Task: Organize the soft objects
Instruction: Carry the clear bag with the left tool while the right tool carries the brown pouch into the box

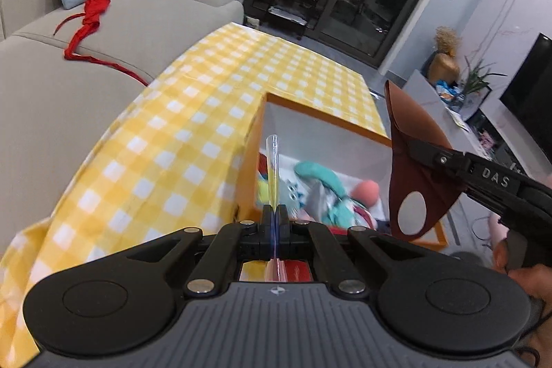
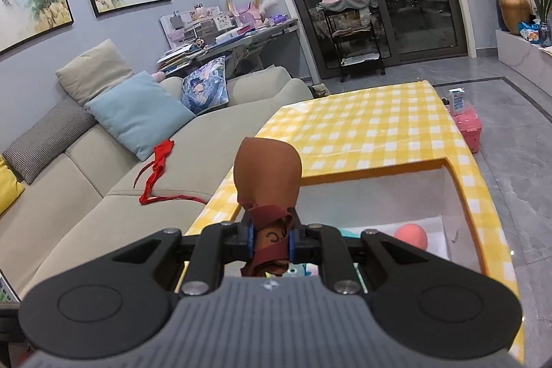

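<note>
My right gripper (image 2: 270,231) is shut on a brown soft cloth piece (image 2: 267,168) that stands up ahead of the fingers. The left wrist view shows the same brown piece (image 1: 419,181), with a white oval patch, hanging from the right gripper (image 1: 410,143) above the box's right side. My left gripper (image 1: 274,212) is shut on a thin clear plastic strip (image 1: 273,168), seen edge-on. Below both lies an orange-rimmed box (image 1: 321,114) with white walls. It holds a teal plush (image 1: 324,178) and a pink ball (image 2: 410,235). A red cloth (image 1: 91,14) lies on the sofa.
The box (image 2: 379,169) sits on a table with a yellow checked cloth (image 1: 207,85). A grey sofa (image 2: 103,175) with cushions (image 2: 138,112) runs along the left. A pink container (image 2: 469,126) with a carton stands on the floor at the right. Glass doors and a rack are behind.
</note>
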`<state>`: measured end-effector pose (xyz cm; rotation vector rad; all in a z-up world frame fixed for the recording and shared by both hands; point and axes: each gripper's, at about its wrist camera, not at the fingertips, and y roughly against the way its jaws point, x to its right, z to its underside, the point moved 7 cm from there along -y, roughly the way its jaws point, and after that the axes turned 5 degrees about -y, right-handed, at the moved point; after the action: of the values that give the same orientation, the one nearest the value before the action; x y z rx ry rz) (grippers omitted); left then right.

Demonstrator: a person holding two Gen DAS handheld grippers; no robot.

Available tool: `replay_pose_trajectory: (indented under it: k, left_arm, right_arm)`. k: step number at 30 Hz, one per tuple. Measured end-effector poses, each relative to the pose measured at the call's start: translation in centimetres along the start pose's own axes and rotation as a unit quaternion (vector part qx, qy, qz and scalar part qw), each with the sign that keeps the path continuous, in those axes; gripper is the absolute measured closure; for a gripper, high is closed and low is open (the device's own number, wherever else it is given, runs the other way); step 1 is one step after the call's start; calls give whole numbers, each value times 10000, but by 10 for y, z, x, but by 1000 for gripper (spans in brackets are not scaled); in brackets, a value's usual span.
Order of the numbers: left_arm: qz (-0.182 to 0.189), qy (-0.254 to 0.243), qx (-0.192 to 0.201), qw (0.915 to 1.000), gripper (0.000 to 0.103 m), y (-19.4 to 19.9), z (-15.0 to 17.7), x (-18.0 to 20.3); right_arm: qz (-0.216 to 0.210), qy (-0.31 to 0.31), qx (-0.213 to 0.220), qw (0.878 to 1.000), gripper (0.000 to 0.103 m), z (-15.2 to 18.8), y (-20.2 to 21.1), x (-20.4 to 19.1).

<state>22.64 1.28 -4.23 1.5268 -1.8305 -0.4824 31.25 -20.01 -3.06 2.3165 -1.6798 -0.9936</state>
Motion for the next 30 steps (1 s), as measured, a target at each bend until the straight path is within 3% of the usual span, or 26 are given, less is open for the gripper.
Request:
replay_pose_trajectory:
  k: [5,11,16,20,25,28,30]
  left_arm:
    - [-249,-276,53,9993,103,-22,-20,3]
    - [-36,-689,227,9974,103,-40,-48,33]
    - [-554,-1033,334,9925,103,-61,-65,45]
    - [-368,-907,174,9950,103,-86,-64,48]
    - [-628,-740,-114,9952,103,-124,-48,42]
    - [-453,-564,-277,9970,103,-140,-40,40]
    - [-497,-608,-301,9965,103,-148,-39,43]
  right_arm:
    - [-88,72,-235,9997,88,1,-33,3]
    - [-77,48,-481,9988,88,8,-66,16]
    - [22,-284,-645,9975,88,12,-87,38]
    - [203,-264,-723,9968,88,12,-99,53]
    - [321,-552,-878,9941,88,8,-114,70]
    - [186,-588,-1041,9927,88,9,-125,74]
    - [-140,-820,-1142,9900,88,10,-131,78]
